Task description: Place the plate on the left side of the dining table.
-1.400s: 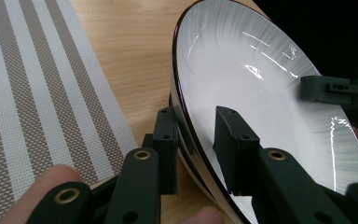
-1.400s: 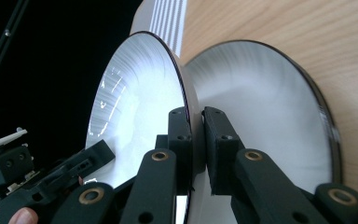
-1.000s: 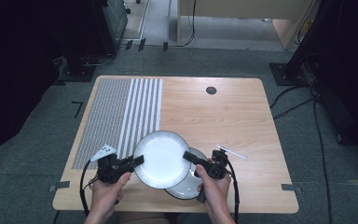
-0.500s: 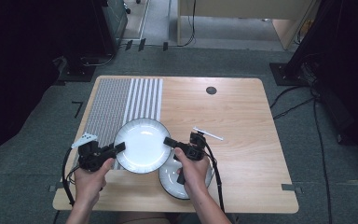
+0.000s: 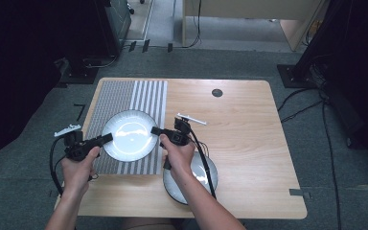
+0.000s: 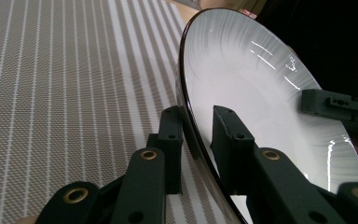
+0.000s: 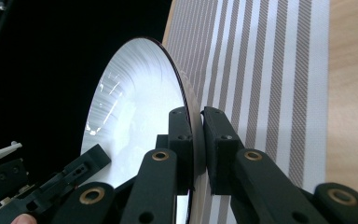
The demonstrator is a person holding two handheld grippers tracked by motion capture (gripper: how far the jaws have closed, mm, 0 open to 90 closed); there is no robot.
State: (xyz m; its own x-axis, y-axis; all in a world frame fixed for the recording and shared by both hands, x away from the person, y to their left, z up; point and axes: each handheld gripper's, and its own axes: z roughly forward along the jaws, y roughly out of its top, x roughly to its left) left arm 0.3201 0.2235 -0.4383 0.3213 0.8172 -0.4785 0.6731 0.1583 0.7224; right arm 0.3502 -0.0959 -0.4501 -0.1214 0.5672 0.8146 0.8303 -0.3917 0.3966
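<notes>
A white plate (image 5: 129, 135) with a dark rim hangs between both grippers above the striped placemat (image 5: 124, 96). My left gripper (image 5: 106, 139) grips its left rim and my right gripper (image 5: 155, 131) grips its right rim. In the left gripper view the rim of the plate (image 6: 242, 74) runs between the jaws of my left gripper (image 6: 198, 130), which have just been closing on it. In the right gripper view my right gripper (image 7: 196, 135) pinches the plate's (image 7: 135, 102) edge tight. A second plate (image 5: 171, 184) lies on the table under the right forearm.
The wooden table (image 5: 249, 143) has a small white stick (image 5: 191, 119) just beyond the right hand and a dark round grommet (image 5: 216, 92) near the far edge. The placemat (image 6: 51, 93) covers the table's left part. Cables trail from both grippers.
Both hands have carried the plate left and away from the person, off the lower plate and over the striped placemat. The lower plate has stayed where it was.
</notes>
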